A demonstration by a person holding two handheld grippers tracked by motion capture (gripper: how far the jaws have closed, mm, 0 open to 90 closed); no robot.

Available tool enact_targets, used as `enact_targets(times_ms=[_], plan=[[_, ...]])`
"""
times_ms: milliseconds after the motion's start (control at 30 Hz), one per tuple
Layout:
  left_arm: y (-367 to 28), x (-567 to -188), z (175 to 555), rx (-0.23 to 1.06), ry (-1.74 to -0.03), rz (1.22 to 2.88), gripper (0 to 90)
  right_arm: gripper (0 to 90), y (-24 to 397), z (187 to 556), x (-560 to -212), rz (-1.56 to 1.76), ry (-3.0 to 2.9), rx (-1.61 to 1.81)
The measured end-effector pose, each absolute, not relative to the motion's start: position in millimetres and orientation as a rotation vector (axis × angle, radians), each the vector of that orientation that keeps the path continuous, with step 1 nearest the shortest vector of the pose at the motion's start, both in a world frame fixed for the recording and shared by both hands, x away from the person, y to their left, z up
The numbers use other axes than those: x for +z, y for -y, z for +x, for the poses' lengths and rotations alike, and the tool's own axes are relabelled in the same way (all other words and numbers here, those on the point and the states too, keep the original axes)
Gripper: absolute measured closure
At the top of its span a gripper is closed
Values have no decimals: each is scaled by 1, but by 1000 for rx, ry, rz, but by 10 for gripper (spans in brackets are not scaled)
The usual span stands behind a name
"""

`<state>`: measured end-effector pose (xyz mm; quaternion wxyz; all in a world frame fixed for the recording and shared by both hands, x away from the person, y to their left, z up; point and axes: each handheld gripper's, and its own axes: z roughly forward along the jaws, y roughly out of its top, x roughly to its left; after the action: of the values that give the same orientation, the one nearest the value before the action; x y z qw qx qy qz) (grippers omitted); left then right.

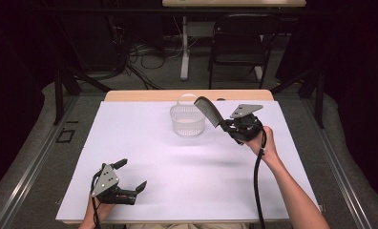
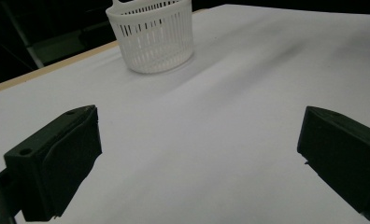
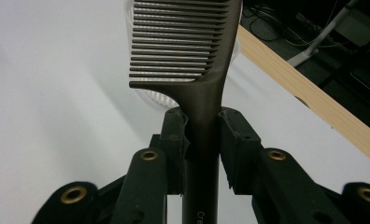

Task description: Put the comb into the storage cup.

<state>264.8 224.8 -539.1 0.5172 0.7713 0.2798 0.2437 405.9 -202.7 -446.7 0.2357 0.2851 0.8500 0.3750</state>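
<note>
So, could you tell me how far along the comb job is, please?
Done: the right tongs are shut on the comb by its handle and hold it off the table. In hand: its teeth end sits above the basket rim. Left: lowering it in and letting go. The left tongs are open and idle.

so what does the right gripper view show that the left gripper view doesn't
Right gripper view: a dark comb clamped by its handle in the right hand-held gripper, teeth out over the basket, plus the table's wooden edge. Left gripper view: the left hand-held gripper open, nothing between its jaws. Both: the white basket on the white sheet.
</note>
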Motion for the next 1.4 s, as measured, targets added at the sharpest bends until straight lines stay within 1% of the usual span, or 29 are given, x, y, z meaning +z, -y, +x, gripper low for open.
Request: enact_targets(times_ms=[1400], plan=[[-224,-539,265,585,-671,1852,0,725,190,422,-442,773,-2292,1077]])
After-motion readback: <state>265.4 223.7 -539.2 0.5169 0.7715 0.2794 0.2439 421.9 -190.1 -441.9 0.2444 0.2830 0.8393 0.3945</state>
